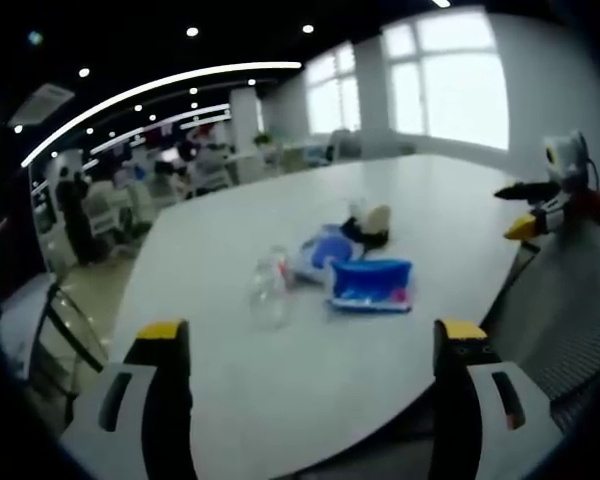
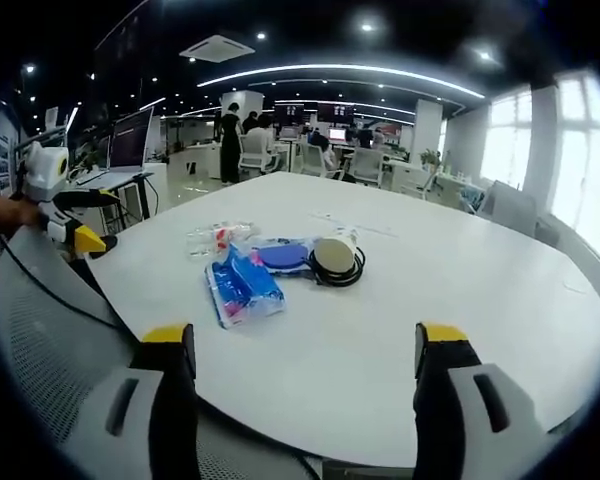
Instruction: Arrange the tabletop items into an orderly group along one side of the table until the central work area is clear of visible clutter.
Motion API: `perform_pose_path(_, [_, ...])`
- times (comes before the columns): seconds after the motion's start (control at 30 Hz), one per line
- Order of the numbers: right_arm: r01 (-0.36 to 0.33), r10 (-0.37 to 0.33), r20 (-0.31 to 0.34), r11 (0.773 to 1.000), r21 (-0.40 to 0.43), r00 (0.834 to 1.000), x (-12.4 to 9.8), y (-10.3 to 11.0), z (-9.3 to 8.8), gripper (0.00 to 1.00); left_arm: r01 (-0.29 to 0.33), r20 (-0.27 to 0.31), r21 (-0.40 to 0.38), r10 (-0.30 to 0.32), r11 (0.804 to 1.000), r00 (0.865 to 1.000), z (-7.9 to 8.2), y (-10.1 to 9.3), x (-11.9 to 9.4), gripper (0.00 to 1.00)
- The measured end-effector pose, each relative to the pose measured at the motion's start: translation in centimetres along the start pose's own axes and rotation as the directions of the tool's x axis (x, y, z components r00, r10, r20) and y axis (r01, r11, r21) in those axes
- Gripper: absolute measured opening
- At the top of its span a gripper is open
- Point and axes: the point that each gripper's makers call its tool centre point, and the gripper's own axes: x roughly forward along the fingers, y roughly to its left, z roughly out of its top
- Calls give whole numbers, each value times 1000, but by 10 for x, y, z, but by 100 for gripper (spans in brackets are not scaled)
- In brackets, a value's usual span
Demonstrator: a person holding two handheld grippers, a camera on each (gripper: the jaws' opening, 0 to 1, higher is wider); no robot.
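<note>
I see my left gripper (image 1: 305, 350) and right gripper (image 2: 305, 350) both with fingers spread wide, holding nothing. Beyond them, in the middle of the white worktop (image 2: 460, 300), lie together a blue packet (image 2: 242, 288), a clear bottle (image 1: 270, 285), a blue disc (image 2: 283, 255) and a round cabled device (image 2: 335, 258).

Both views face the cluttered table (image 1: 280, 380) from opposite edges.

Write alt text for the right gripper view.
A blue packet, a clear plastic bottle, a blue disc and a round tan object cluster on a white table. The right tool stands open in front; the left tool shows at the left edge.
</note>
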Motion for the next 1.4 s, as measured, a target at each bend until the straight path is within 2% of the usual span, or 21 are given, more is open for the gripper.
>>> perform_pose_path(1.0, [9,-9,-6,1000,3,1000,0,-2,-1,84,24,-69,1,-24,1000,997,-13,-3,3,92])
perform_pose_path(1.4, [9,-9,-5,1000,6,1000,0,-3,-1,81,27,-76,-2,-27,1000,997,-15,-3,3,90])
